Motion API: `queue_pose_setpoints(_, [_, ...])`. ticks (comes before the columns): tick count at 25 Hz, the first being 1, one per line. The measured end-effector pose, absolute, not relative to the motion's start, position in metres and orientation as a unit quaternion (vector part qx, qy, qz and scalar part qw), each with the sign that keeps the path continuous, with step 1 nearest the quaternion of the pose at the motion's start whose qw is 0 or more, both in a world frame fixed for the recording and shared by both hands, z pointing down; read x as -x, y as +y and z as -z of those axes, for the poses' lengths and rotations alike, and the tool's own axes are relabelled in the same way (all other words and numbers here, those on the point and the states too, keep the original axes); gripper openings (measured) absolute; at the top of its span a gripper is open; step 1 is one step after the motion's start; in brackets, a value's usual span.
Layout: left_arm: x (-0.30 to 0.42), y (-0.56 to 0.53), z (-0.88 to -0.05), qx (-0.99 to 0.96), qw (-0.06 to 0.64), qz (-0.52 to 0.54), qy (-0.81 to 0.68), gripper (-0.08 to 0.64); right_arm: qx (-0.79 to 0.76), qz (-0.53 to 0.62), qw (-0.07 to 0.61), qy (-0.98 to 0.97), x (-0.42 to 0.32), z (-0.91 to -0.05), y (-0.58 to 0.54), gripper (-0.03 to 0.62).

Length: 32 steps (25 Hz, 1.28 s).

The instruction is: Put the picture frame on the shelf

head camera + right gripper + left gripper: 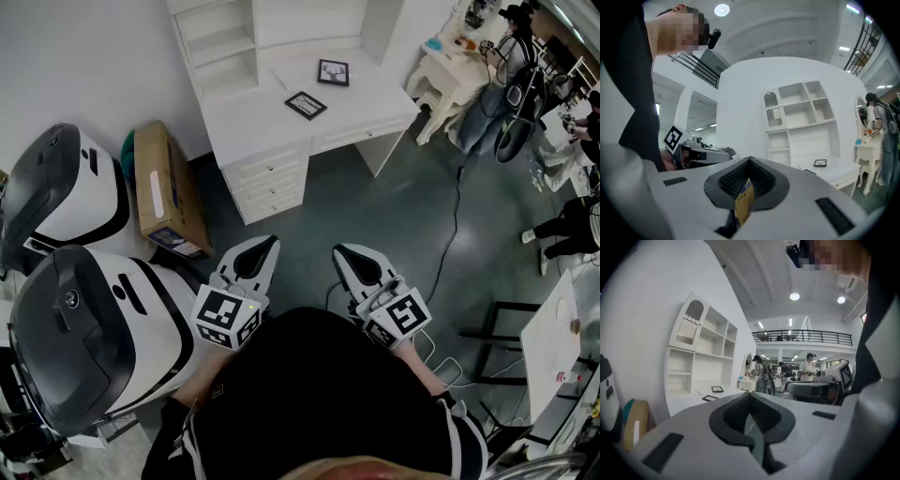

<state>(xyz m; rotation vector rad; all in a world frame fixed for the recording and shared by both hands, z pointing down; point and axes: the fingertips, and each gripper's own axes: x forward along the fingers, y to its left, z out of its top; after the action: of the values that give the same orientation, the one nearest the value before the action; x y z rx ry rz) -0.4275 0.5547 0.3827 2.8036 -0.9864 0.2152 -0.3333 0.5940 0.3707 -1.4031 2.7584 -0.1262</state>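
**Head view.** The step in hand is judged to be the approach; no grasp has been made. The left hand-held gripper (259, 255) and the right hand-held gripper (354, 264) sit side by side near the person's body, both clenched on nothing. Well ahead of both, two flat rectangular frames with dark borders lie on the smooth white bench (375, 94). The nearer frame (306, 104) lies askew and the farther frame (333, 72) lies square. The shelf (220, 42), with white boxy compartments, rises beyond them to the left.

**Left gripper view.** The ribbed dark pads of the left hand-held gripper (750, 397) meet inside hard grey shells. Both frames lie ahead and to the left.

**Right gripper view.** The jaws of the right hand-held gripper (750, 161) meet. The farther frame (820, 162) lies ahead and to the right, below the shelf (797, 117).

**Next move.** It probably calls for closing in, opening the jaws and pinching a frame's thin, rigid edge.
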Motion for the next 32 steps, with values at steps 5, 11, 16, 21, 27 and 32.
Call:
queue_pose_setpoints(5, [0.415,0.561,-0.387,-0.945,0.067,-0.081,-0.311,0.006,0.450,0.039,0.024,0.892,0.331,-0.365,0.599,0.018])
queue_pose_setpoints(11, [0.400,0.572,-0.392,-0.947,0.075,-0.081,-0.301,0.005,0.444,0.048,0.023,0.895,0.321,-0.367,0.608,0.018])
queue_pose_setpoints(16, [0.374,0.588,-0.382,-0.957,0.090,-0.046,-0.270,0.005,0.415,0.005,-0.004,0.910,0.320,-0.363,0.626,0.018])
queue_pose_setpoints(21, [0.331,0.607,-0.377,-0.966,0.095,-0.019,-0.240,0.006,0.423,0.002,-0.004,0.906,0.287,-0.358,0.639,0.020])
queue_pose_setpoints(27, [0.309,0.611,-0.381,-0.953,0.031,-0.055,-0.295,0.006,0.436,0.032,-0.005,0.899,0.238,-0.379,0.651,0.020])
queue_pose_setpoints(32, [0.289,0.613,-0.393,-0.960,0.055,-0.067,-0.267,0.006,0.437,0.058,0.006,0.897,0.223,-0.388,0.649,0.020])
